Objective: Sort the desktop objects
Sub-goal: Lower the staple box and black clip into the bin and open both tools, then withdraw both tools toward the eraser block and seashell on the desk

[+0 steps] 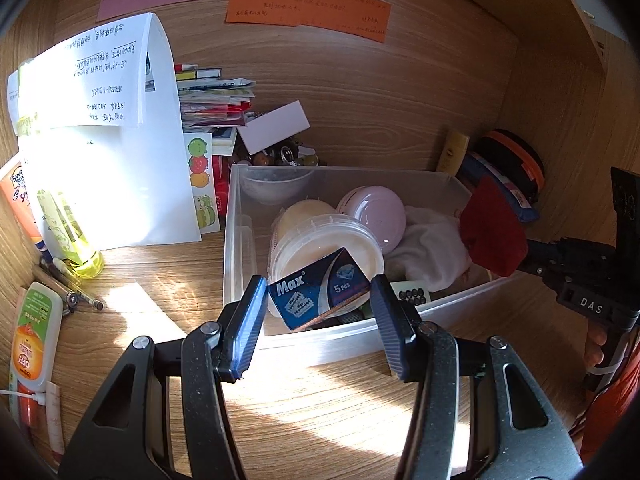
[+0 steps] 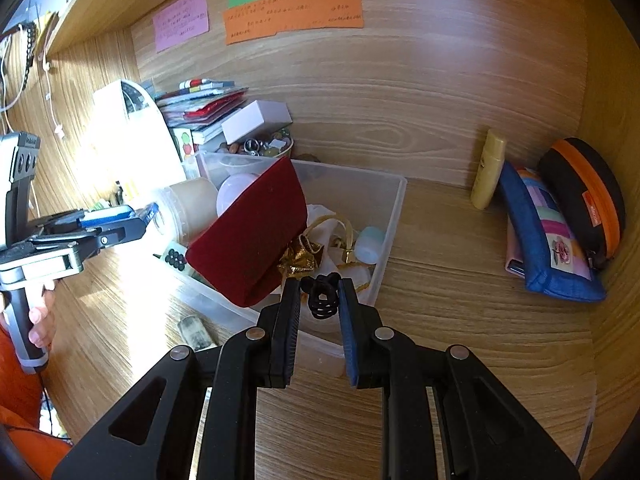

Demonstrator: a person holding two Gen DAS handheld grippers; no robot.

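Wood-grain desk (image 1: 168, 280) and back panel frame a clear plastic bin (image 1: 236, 240) already part filled. Over its near rim, the left gripper (image 1: 319, 292) pinches a blue Max blade box (image 1: 316, 288) by its ends. The right gripper (image 2: 320, 292), jaws clamped narrow on a black hair claw (image 2: 322, 296), hangs over the bin's near right corner beside a red velvet box (image 2: 252, 236). Best carry each item past the rim before letting go, keeping the two grippers apart.

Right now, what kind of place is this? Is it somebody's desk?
Probably a home study desk set in a wooden nook. Handwritten paper notes are stuck on the back panel, books and papers are stacked against it, and pencil pouches lean in the corner.
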